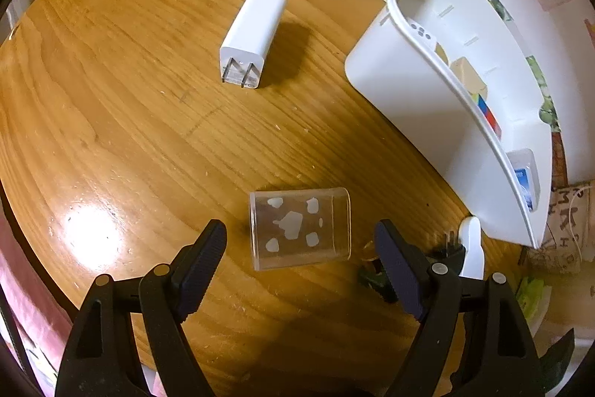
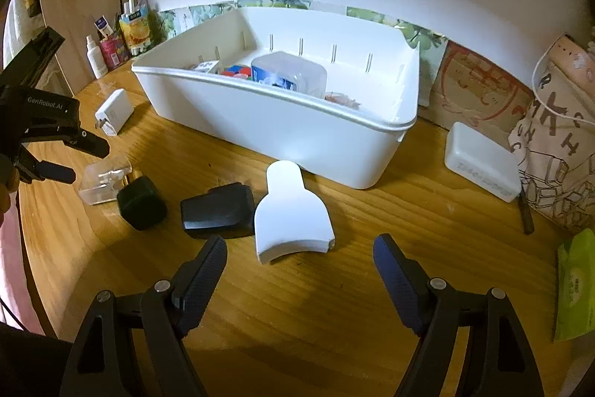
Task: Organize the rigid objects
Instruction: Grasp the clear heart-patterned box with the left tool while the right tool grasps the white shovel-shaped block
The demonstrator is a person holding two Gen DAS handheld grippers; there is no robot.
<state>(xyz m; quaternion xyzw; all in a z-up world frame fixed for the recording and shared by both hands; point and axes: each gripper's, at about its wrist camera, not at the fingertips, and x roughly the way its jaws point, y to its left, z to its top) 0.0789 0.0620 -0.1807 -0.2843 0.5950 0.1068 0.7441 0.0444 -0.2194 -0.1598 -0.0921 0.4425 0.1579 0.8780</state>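
Left wrist view. Surface: varnished wooden table [image 1: 130, 121], white wall behind. Left gripper [image 1: 301, 257]: jaws spread wide, holding nothing, hovering just short of one clear plastic box [image 1: 300, 227] lying on the wood. One white charger [image 1: 253, 38], prongs toward the camera, farther off. One white bin [image 1: 405, 88] at right, partly filled.

Right wrist view. Same table, bin [image 2: 290, 133] against the wall. Right gripper [image 2: 300, 265]: jaws wide apart, empty, near one white scoop-shaped piece [image 2: 290, 214]. Two black blocks [image 2: 217, 211] beside it. One white lidded case [image 2: 481, 160] at right.
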